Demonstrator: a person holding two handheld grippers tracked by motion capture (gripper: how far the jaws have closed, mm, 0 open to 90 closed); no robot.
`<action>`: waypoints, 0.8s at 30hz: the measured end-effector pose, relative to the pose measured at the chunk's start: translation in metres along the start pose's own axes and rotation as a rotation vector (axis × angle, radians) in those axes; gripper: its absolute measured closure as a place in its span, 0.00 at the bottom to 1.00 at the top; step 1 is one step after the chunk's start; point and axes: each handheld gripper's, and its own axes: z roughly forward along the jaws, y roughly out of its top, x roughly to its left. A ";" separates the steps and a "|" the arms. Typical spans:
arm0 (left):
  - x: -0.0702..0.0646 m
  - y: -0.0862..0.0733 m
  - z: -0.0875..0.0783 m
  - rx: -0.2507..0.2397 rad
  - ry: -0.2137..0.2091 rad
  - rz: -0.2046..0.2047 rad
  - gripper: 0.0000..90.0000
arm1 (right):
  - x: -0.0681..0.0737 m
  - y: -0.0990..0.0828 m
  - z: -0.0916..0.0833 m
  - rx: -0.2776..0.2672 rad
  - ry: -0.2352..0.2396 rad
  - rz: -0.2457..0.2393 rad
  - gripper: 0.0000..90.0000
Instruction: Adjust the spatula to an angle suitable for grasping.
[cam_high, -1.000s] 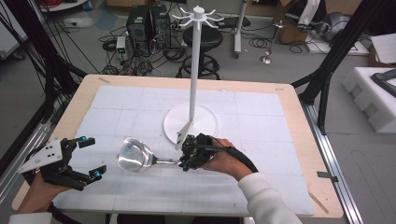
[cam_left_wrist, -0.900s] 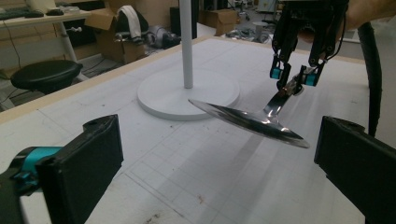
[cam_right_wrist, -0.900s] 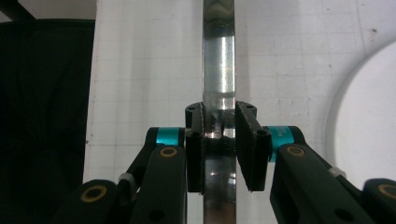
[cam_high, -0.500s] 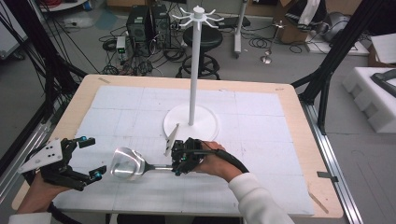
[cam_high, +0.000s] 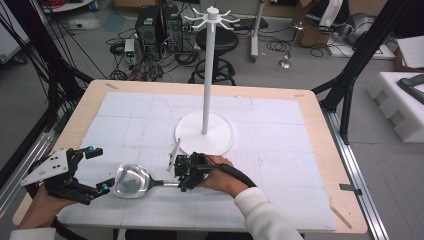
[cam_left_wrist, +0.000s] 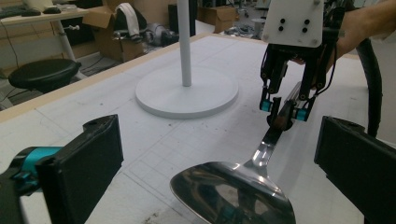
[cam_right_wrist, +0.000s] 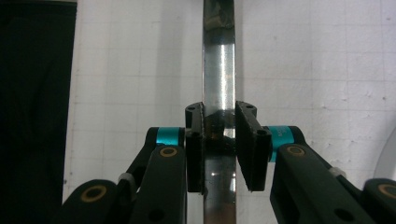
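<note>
High view: right gripper sits near the front middle of the tabletop, jaws clamped on the handle of a big metal spoon. Spoon lies w/ its bowl toward the left gripper, handle running right into the right jaws. Left gripper at front-left corner, jaws apart, nothing between them; lower jaw tip is just beside the spoon bowl, can't tell if touching. White stand, round base and tall pole w/ hooks at top, is just behind the right gripper, near tabletop centre. Floor behind has cables, PC boxes and a black stool.

Left gripper view: own two black jaws wide apart at the btm corners, spoon bowl between them, low in the frame and shiny. Handle rises to the right gripper, whose jaws pinch it from both sides. Stand base behind, pole cut off at the top. Stool far left, off the tabletop.

Right gripper view: close-up, jaws closed on the flat steel handle, which runs straight up past them over the white gridded tabletop. Dark band down the left edge, can't tell what it is.
</note>
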 end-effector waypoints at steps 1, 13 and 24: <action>0.000 0.000 0.000 0.002 0.000 0.001 0.02 | -0.001 0.000 0.002 -0.008 -0.004 -0.023 0.83; 0.000 -0.001 0.002 0.008 0.002 -0.001 0.02 | 0.005 0.004 0.017 0.040 0.008 -0.070 0.83; 0.000 -0.003 0.004 0.018 -0.002 -0.002 0.02 | 0.005 0.004 0.023 0.027 0.022 -0.059 0.61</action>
